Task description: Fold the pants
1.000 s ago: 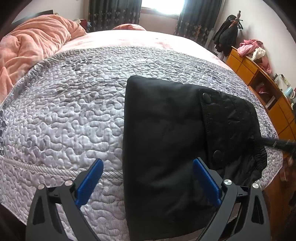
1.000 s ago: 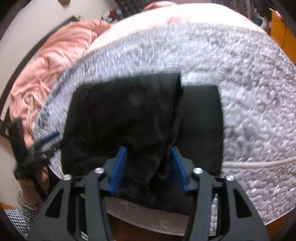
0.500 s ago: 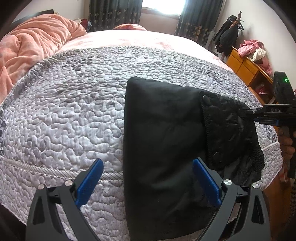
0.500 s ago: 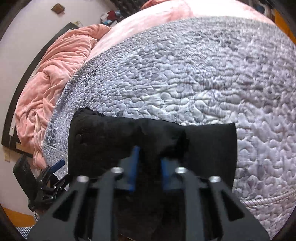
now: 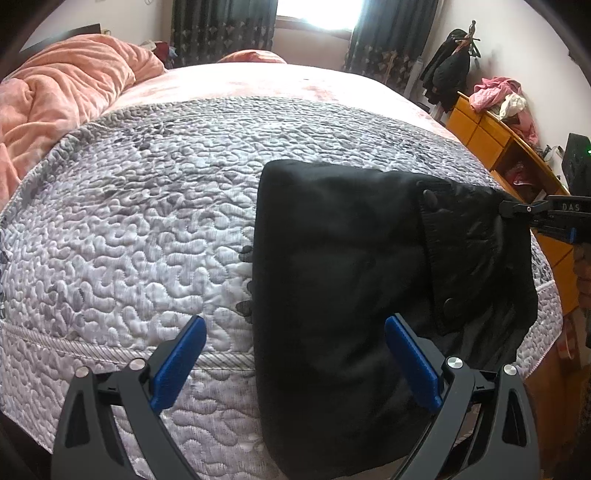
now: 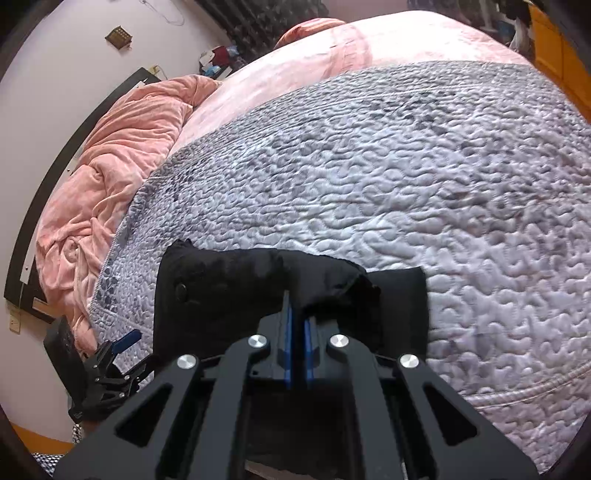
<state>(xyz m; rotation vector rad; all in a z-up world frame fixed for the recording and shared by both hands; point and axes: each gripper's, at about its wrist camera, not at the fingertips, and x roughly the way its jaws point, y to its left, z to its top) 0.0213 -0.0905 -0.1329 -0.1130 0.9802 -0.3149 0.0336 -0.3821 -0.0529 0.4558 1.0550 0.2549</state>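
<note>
The black pants (image 5: pixel 340 266) lie folded on the grey quilted bedspread (image 5: pixel 147 221) near the bed's front edge, the waistband part with snap buttons (image 5: pixel 472 243) on the right. My left gripper (image 5: pixel 295 354) is open, its blue pads either side of the pants' near end, not gripping. My right gripper (image 6: pixel 297 325) is shut on the waistband edge of the pants (image 6: pixel 229 291); it also shows in the left wrist view (image 5: pixel 517 214) at the pants' far right corner. The left gripper appears at lower left in the right wrist view (image 6: pixel 122 350).
A pink duvet (image 5: pixel 55 96) is heaped at the left of the bed. An orange wooden cabinet (image 5: pixel 495 144) with clothes on top stands right of the bed. A coat rack (image 5: pixel 454 62) and curtained window (image 5: pixel 314 14) are at the back.
My right gripper closed from half open to shut on the waistband edge and carried that flap down onto the folded pants. My left gripper stayed open and still.
</note>
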